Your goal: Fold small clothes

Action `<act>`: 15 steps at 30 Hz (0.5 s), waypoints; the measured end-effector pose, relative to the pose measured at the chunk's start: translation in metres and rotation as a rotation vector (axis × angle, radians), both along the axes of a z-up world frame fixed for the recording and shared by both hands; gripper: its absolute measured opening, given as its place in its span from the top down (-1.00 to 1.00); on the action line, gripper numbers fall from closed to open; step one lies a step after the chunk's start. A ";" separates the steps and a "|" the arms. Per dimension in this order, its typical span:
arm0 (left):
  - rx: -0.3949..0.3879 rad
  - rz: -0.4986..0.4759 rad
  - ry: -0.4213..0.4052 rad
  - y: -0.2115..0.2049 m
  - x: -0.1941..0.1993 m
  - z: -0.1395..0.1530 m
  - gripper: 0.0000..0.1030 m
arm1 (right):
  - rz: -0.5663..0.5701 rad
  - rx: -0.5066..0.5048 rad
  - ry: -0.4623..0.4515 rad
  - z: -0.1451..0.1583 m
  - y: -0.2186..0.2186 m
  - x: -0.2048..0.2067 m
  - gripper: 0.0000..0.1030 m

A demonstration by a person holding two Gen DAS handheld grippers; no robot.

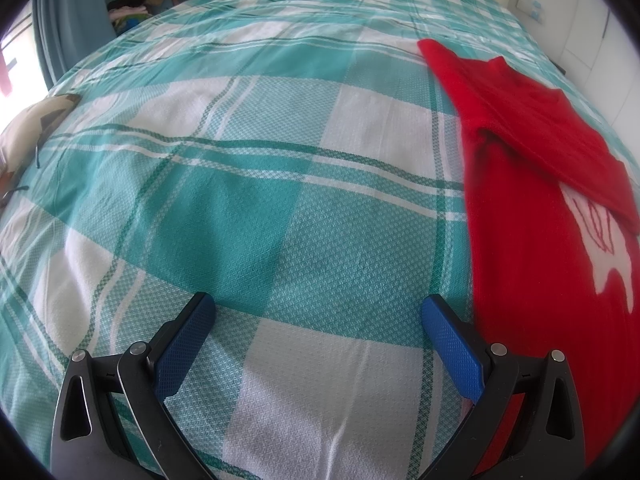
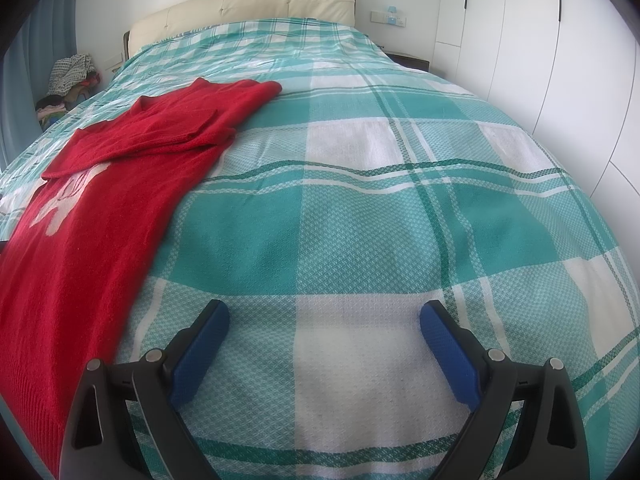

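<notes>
A red knitted sweater (image 1: 532, 216) with a white motif lies flat on the teal and white checked bedspread (image 1: 256, 184). Its sleeves are folded in over the chest. In the left wrist view it lies to the right; in the right wrist view the sweater (image 2: 100, 208) lies to the left. My left gripper (image 1: 318, 312) is open and empty, low over the bedspread just left of the sweater's side edge. My right gripper (image 2: 324, 318) is open and empty, just right of the sweater's other side edge over the bedspread (image 2: 360, 216).
A cream headboard (image 2: 248, 8) stands at the far end of the bed. A pile of clothes (image 2: 72, 76) sits beside the bed at the far left by a blue curtain. White wardrobe doors (image 2: 540, 48) run along the right. A cushion (image 1: 28, 132) lies at the bed's left edge.
</notes>
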State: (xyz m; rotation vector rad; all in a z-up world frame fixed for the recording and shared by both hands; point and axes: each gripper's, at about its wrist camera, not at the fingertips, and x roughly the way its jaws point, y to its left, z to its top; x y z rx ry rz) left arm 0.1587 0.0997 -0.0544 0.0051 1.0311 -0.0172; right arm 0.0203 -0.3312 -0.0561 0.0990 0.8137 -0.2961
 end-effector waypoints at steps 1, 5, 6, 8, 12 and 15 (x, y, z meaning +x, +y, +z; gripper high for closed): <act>0.000 0.000 0.000 0.000 0.000 0.000 -0.99 | 0.000 0.000 0.000 0.000 0.000 0.000 -0.86; 0.002 0.000 0.000 0.000 0.000 0.000 -0.99 | 0.000 0.001 0.000 0.000 0.000 0.000 -0.86; 0.002 0.000 0.000 0.000 0.000 0.000 -0.99 | 0.000 0.001 0.000 0.000 0.000 0.000 -0.86; 0.003 0.000 0.000 0.000 0.000 0.000 -0.99 | 0.000 0.001 0.000 0.000 0.000 0.000 -0.86; 0.001 0.001 0.001 0.000 0.000 0.000 -0.99 | 0.000 0.002 0.001 0.000 0.000 0.000 -0.87; 0.003 0.000 0.000 0.000 0.000 0.000 -0.99 | 0.000 0.001 0.000 0.000 0.000 0.000 -0.87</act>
